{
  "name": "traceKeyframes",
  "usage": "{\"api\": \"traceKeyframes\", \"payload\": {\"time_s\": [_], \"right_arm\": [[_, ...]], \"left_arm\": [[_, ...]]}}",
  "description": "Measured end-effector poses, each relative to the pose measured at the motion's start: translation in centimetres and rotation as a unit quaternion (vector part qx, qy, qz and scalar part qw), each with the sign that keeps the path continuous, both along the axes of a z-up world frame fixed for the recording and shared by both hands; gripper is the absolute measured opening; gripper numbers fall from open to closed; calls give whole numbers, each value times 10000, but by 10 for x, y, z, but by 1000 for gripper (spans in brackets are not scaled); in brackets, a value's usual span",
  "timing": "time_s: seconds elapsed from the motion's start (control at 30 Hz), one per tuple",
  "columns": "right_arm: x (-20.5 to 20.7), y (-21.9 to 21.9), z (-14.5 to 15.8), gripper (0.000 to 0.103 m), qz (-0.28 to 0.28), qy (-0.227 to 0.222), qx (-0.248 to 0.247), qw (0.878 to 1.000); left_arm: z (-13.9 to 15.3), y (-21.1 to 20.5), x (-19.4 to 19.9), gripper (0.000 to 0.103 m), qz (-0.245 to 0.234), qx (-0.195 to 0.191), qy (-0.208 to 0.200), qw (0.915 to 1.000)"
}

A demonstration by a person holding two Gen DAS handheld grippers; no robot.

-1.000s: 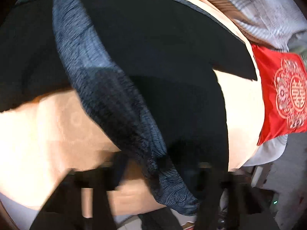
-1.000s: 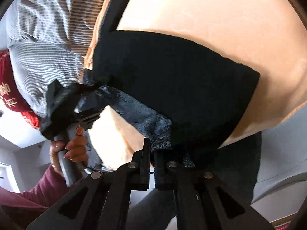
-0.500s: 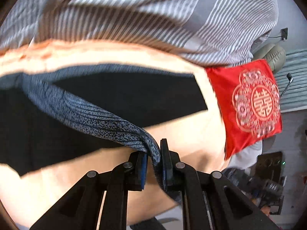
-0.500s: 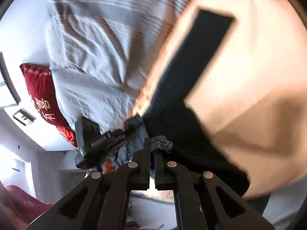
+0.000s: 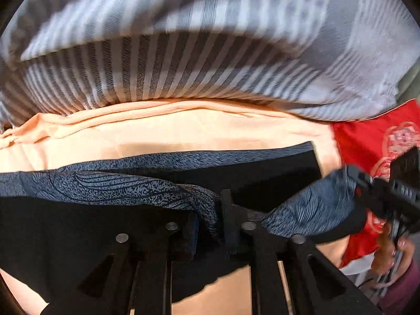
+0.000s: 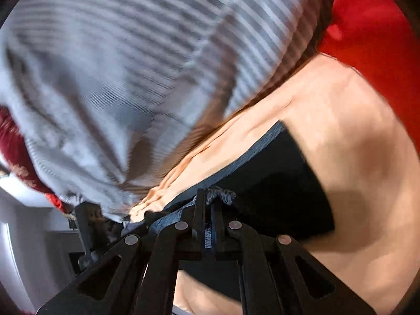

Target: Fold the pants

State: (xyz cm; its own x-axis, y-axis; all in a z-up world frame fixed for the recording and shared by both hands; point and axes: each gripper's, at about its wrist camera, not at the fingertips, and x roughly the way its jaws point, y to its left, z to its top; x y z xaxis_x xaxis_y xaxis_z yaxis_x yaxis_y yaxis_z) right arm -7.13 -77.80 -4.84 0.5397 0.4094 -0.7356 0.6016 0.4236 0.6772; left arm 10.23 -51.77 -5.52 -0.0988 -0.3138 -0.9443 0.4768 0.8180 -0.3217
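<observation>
Pants, black with a blue-grey patterned waistband, stretch sideways between both pinching fingers above the peach bedsheet.

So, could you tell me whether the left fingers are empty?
No, the left fingers are pinched on the patterned band of the pants.
</observation>
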Motion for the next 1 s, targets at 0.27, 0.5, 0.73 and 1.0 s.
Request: {"api": "traceKeyframes", "payload": {"time_s": [0.27, 0.5, 0.73, 1.0], "right_arm": [[36, -17, -59, 3, 210, 604, -11, 9980], [28, -39, -53, 29, -120, 747, -383, 9964], [25, -29, -9, 61, 756, 863, -1461, 9826], [61, 7, -32, 21, 1878, 1205, -1926, 9556]], "left_arm": [[14, 10, -15, 32, -217, 33, -10, 9998], [50, 51, -19, 69, -155, 311, -1019, 9942], [-17, 65, -18, 69, 142, 1207, -717, 9900], [-35, 63, -25, 69, 279, 1390, -694, 9875]]}}
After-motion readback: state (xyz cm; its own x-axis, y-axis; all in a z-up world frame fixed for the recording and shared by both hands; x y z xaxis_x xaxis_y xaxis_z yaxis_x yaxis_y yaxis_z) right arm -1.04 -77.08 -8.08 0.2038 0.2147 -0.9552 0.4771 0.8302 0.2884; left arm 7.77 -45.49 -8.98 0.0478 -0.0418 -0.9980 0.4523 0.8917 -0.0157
